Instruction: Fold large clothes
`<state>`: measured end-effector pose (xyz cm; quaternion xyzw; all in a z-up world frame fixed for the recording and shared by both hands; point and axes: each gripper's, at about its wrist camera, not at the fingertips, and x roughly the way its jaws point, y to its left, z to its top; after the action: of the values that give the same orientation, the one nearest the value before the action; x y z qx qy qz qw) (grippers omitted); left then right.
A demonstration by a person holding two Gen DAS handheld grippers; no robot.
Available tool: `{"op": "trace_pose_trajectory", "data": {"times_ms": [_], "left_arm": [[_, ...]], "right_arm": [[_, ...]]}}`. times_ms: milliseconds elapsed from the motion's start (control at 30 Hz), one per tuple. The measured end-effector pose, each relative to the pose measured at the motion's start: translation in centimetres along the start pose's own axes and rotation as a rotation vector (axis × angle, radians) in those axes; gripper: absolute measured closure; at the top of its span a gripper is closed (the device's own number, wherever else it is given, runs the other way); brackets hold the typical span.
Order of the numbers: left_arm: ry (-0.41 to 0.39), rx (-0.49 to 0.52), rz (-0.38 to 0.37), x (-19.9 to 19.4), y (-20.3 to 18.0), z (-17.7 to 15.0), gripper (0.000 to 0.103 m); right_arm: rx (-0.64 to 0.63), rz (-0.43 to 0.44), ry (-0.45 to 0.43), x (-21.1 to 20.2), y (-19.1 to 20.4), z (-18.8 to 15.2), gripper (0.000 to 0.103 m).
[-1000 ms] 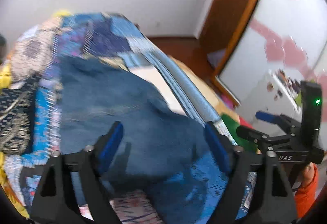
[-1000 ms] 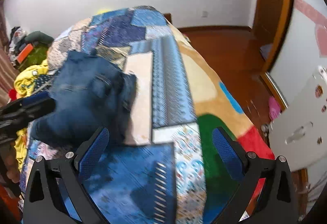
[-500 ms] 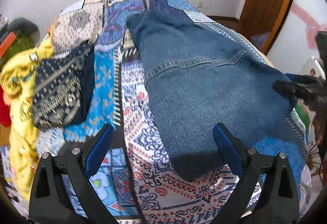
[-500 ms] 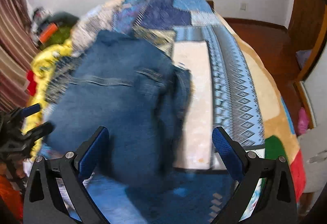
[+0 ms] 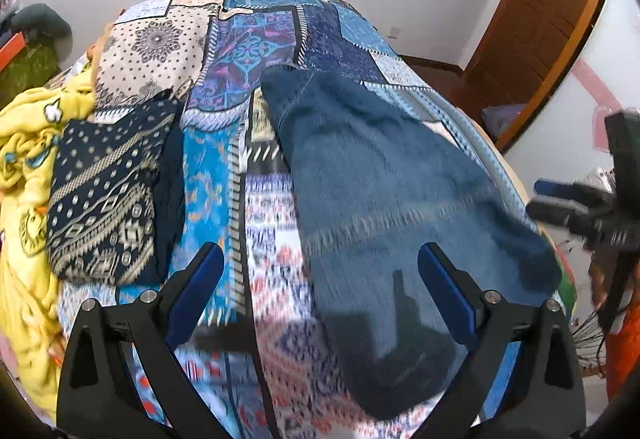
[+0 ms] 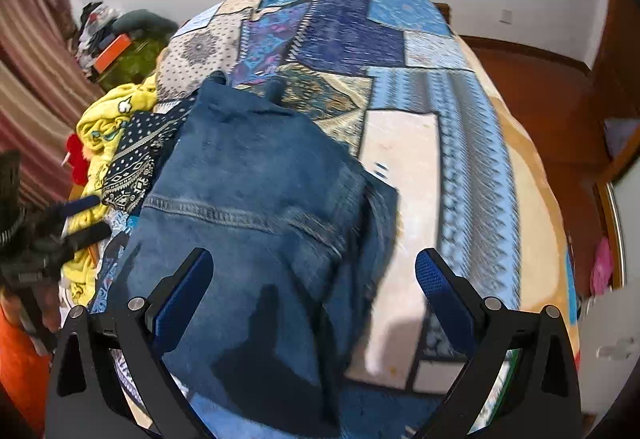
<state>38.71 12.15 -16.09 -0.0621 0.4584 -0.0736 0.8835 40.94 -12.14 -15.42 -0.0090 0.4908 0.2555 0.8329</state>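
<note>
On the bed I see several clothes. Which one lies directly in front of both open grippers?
The blue denim garment. It lies spread on the patchwork bedcover, while the dark patterned cloth and yellow cloth lie further left.

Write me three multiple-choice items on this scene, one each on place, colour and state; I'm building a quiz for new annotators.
1. Where do the jeans lie?
A. on the floor
B. on the patchwork bedspread
C. on a chair

2. What colour is the crumpled cloth beside the navy patterned garment?
A. yellow
B. white
C. purple

3. How is the left gripper?
A. shut on denim
B. open, empty
C. out of view

Answers: 1 B, denim rests on the spread; 2 A, plainly yellow; 3 B, its fingers stand apart holding nothing.
</note>
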Motion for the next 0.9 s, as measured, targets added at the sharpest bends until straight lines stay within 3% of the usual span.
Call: {"op": "trace_pose_trajectory", "data": {"times_ms": [100, 233, 400, 500, 600, 767, 900], "left_arm": [[0.021, 0.003, 0.016, 1.7, 0.1, 0.9, 0.005], [0.05, 0.019, 0.069, 3.8, 0.2, 1.0, 0.005], [0.049, 0.026, 0.093, 4.0, 0.9, 0.7, 0.005], [0.01, 0.038, 0.153, 2.6, 1.3, 1.1, 0.005], [-0.001, 0.03, 0.103, 1.1, 1.5, 1.5, 0.005], [0.053, -0.002, -0.033, 0.9, 1.0, 1.2, 0.005], [0.13, -0.064, -0.152, 2.4, 0.9, 0.2, 0.005]], "right_arm": [[-0.009, 0.006, 0.054, 2.3, 0.0, 0.4, 0.002], [-0.022, -0.064, 0.133, 4.4, -1.9, 0.2, 0.003], [0.011, -0.04, 0.121, 2.7, -5.3, -0.1, 0.003], [-0.032, -0.221, 0.055, 0.8, -5.5, 0.2, 0.002], [0.024, -0.118, 0.029, -1.1, -6.1, 0.2, 0.002], [0.144, 0.162, 0.052, -1.4, -5.5, -0.4, 0.002], [0.15, 0.238, 0.136, 1.5, -4.2, -1.4, 0.002]]}}
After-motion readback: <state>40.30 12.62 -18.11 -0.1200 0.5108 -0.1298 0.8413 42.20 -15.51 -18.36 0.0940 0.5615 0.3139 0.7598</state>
